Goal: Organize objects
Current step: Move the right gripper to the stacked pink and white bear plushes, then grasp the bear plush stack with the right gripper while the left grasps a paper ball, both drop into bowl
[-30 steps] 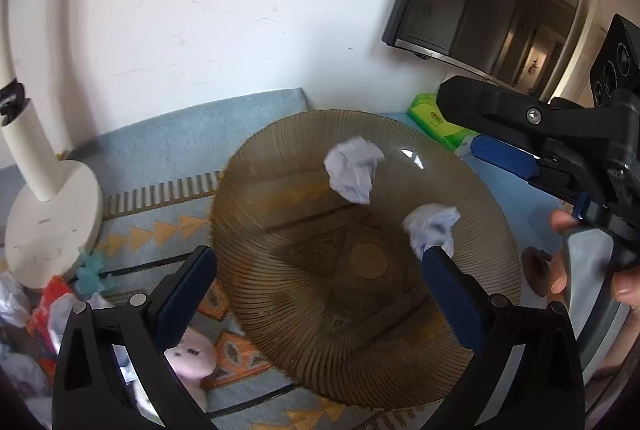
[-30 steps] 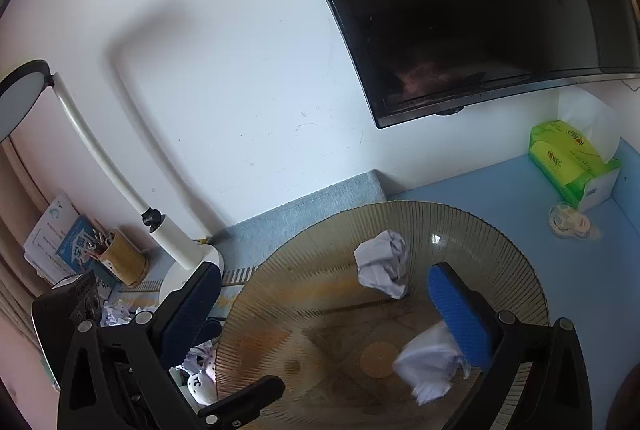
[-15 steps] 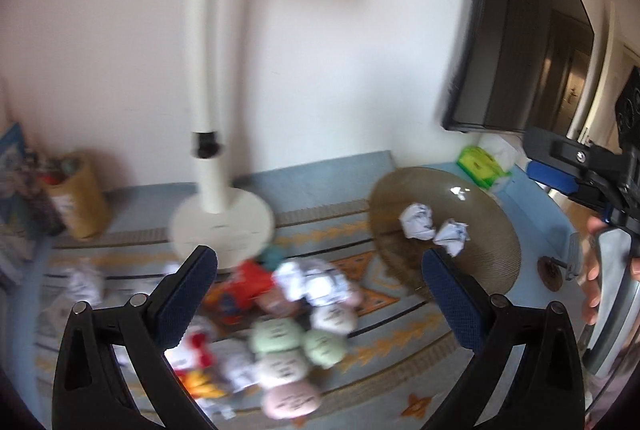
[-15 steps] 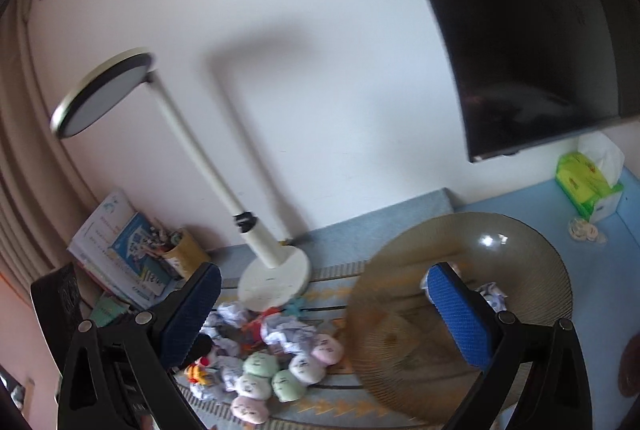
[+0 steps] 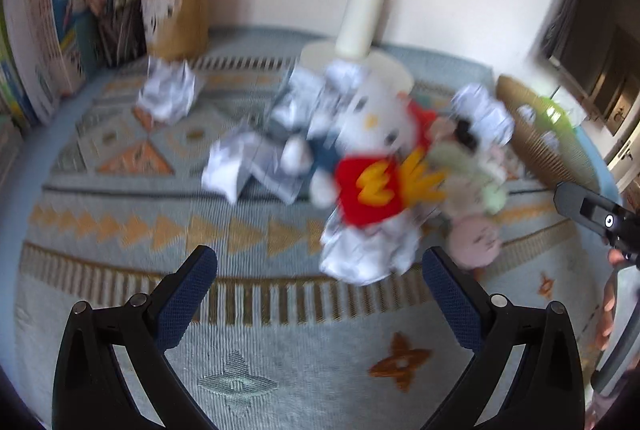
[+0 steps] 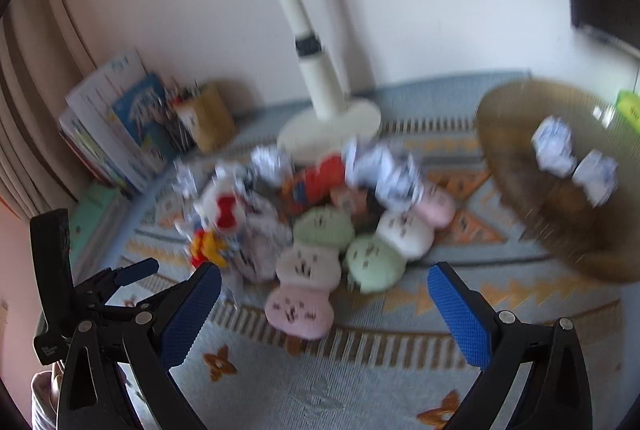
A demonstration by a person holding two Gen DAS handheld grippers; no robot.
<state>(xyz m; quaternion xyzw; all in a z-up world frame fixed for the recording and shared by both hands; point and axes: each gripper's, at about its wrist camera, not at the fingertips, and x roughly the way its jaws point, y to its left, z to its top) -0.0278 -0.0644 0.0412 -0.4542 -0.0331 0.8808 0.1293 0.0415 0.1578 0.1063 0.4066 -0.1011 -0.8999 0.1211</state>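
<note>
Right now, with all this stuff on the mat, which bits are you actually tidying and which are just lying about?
Probably part of the tidying:
crumpled paper balls
brown plate holding two
plush toys

Just lying about:
desk lamp
pencil holder
books

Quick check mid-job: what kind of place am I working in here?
Most likely a home desk or study corner. A desk lamp stands on a patterned mat, a pen holder and books sit against the wall, and a monitor hangs at the right.
</note>
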